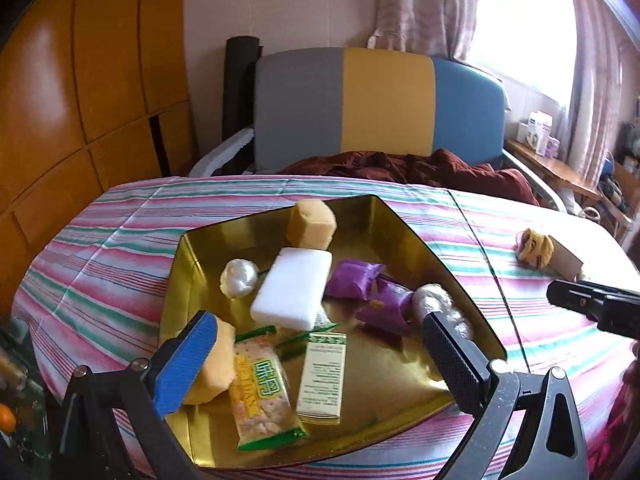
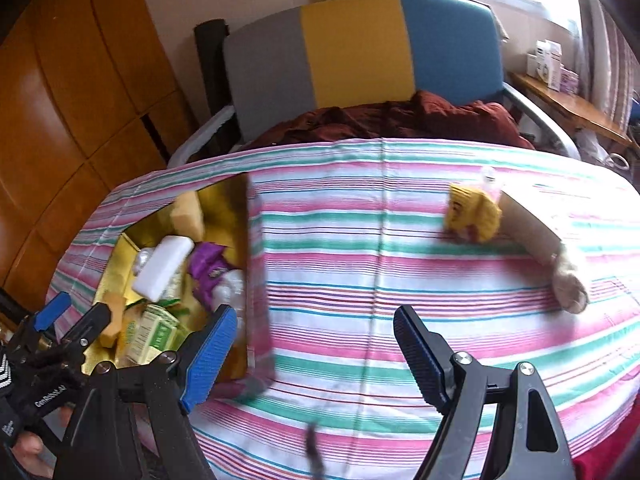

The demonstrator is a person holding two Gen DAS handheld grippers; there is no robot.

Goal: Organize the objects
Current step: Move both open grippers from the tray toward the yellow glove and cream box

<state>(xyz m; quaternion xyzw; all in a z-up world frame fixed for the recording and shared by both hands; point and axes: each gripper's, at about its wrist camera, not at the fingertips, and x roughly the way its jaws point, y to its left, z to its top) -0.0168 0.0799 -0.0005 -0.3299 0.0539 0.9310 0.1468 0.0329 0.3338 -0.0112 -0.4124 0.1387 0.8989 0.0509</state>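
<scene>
Both claws stand wide apart and grip nothing: the left claw [image 1: 320,360] hangs over the gold tray [image 1: 400,380] of snacks. The right claw [image 2: 312,356] hovers above the striped tabletop [image 2: 360,280], well short of the yellow knitted item [image 2: 474,214].

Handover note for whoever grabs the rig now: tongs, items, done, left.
Left tongs: open, empty, over the near end of the gold tray.
Right tongs: open, empty, over bare striped cloth right of the tray.
In tray: white block, two sponges, cracker pack, green-white box, purple packets, two clear wrapped balls.
Left out: yellow knitted item, pale box and a small pale item at the box's near end, on the cloth far right.
</scene>
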